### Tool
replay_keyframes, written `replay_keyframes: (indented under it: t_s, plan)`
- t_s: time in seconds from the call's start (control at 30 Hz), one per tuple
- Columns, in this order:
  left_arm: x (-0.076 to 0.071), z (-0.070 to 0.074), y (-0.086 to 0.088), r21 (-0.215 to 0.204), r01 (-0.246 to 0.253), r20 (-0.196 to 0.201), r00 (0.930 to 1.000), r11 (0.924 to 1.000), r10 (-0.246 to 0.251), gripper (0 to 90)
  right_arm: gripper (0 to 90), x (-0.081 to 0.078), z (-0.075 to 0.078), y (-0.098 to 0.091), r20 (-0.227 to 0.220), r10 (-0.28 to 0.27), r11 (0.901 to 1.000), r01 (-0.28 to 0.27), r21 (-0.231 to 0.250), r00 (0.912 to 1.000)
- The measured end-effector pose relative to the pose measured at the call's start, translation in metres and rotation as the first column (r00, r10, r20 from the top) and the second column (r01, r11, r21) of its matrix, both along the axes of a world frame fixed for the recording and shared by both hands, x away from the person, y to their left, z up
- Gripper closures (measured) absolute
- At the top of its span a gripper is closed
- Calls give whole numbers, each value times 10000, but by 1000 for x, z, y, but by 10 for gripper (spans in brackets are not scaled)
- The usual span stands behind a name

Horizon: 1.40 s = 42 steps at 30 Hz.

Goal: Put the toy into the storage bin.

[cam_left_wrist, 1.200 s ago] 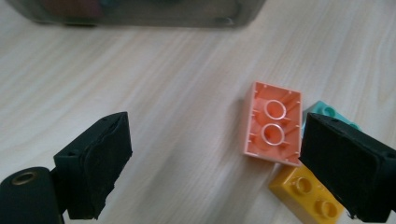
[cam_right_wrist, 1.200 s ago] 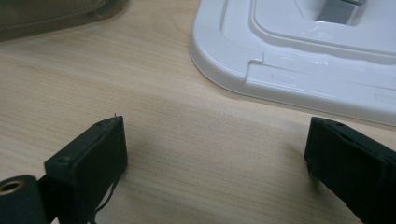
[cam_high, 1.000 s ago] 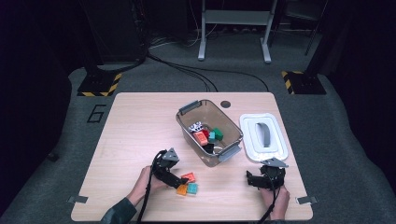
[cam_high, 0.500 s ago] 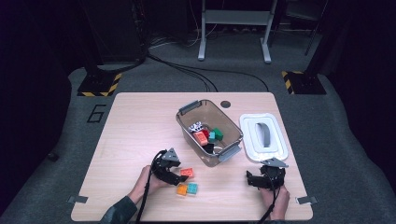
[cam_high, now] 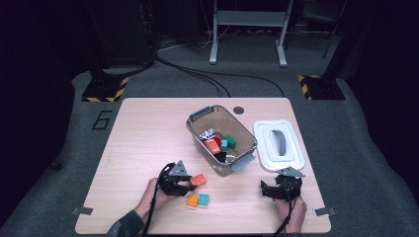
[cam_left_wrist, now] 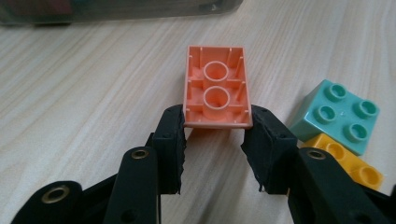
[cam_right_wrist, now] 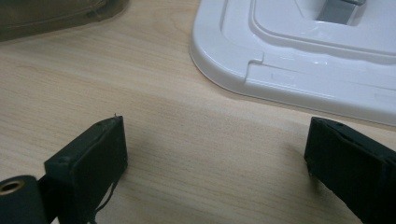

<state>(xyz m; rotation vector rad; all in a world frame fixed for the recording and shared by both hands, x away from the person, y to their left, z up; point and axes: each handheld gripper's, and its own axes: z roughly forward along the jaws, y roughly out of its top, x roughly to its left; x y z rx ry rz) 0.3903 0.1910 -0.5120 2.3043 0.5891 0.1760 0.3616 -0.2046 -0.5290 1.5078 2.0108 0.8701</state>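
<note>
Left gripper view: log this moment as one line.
left tongs: just closed, shut on orange brick | brick: underside showing | right tongs: open, over table by white lid

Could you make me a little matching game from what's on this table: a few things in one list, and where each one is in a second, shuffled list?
Things:
1. orange brick
2. teal brick
3. white lid
4. clear bin

Places:
A. lying flat on the table, right of the bin
B. pinched between the left tool's jaws, hollow side up
C. mid-table, holding several bricks
D. on the table, touching a yellow brick

Pairs: 1-B, 2-D, 3-A, 4-C
</note>
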Motion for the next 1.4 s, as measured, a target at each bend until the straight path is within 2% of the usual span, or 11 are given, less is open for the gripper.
replay_keyframes:
  t_s: [0.33, 0.43, 0.47, 0.63, 0.9, 1.07, 1.4]
  plan:
    - [4, 13, 14, -119, -217, -99, 9997, 9997, 216, 590, 49, 0, 0, 0, -1, 3, 10000, -3, -1, 10000]
    - [5, 20, 19, 17, -221, -61, 9997, 9998, 221, 591, 49, 0, 0, 0, 1, 1, 10000, -1, -1, 10000]
    - [5, 21, 19, -72, -299, 4, 9996, 9995, 299, 591, 49, 0, 0, 0, 0, 2, 10000, -2, 1, 10000]
    - [8, 31, 27, 155, -317, -60, 9995, 9994, 318, 590, 49, 0, 0, 0, 0, 0, 10000, 0, 2, 10000]
    - [12, 44, 36, 197, -497, -45, 9987, 9986, 498, 591, 49, 0, 0, 0, 3, 3, 10000, -3, 3, 10000]
    - [19, 54, 43, 221, -440, -135, 9989, 9988, 443, 591, 49, 0, 0, 0, -5, 2, 10000, -2, 2, 10000]
    - [32, 76, 58, 279, -757, -76, 9971, 9967, 759, 590, 49, 0, 0, 0, 6, 11, 10000, -11, 6, 10000]
